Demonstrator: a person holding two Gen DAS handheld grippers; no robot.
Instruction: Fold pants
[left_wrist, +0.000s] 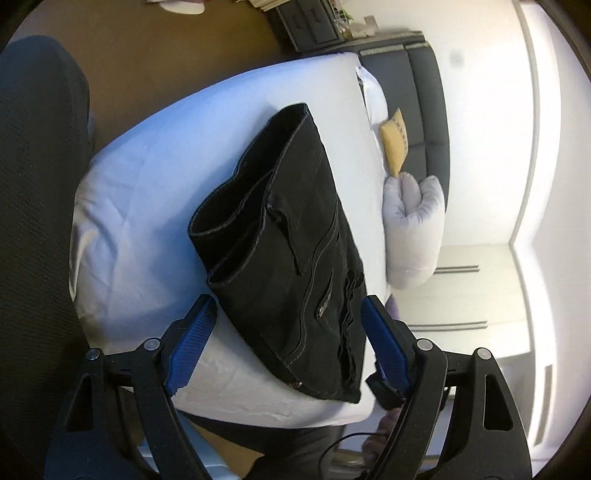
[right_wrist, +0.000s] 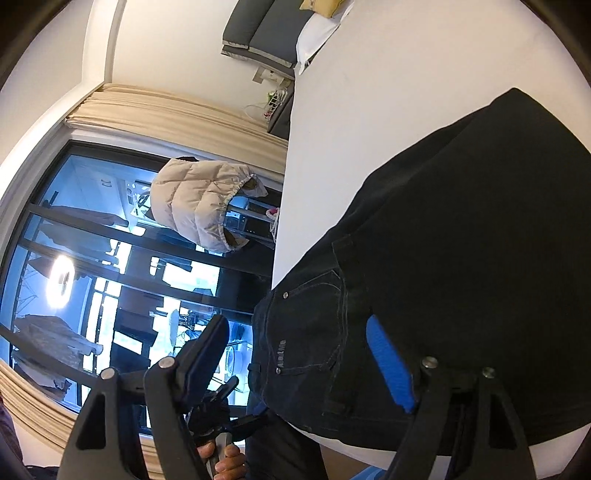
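The black pants (left_wrist: 291, 251) lie folded into a compact stack on the white bed (left_wrist: 155, 192), hems toward the far left, waistband near the bed's front edge. My left gripper (left_wrist: 288, 314) is open above the waistband end, its blue pads either side of the stack and holding nothing. In the right wrist view the pants (right_wrist: 443, 258) fill the right half, back pocket and waistband nearest. My right gripper (right_wrist: 299, 332) is open at the waistband edge, one blue pad (right_wrist: 388, 362) over the fabric, the other off the bed's side.
A rolled white duvet (left_wrist: 413, 229) and a yellow cushion (left_wrist: 395, 144) lie by the dark headboard (left_wrist: 428, 96). A dark chair back (left_wrist: 37, 221) stands left. A beige puffer vest (right_wrist: 203, 203) hangs before a dark window (right_wrist: 74, 258). The other gripper and hand (right_wrist: 221, 443) show below.
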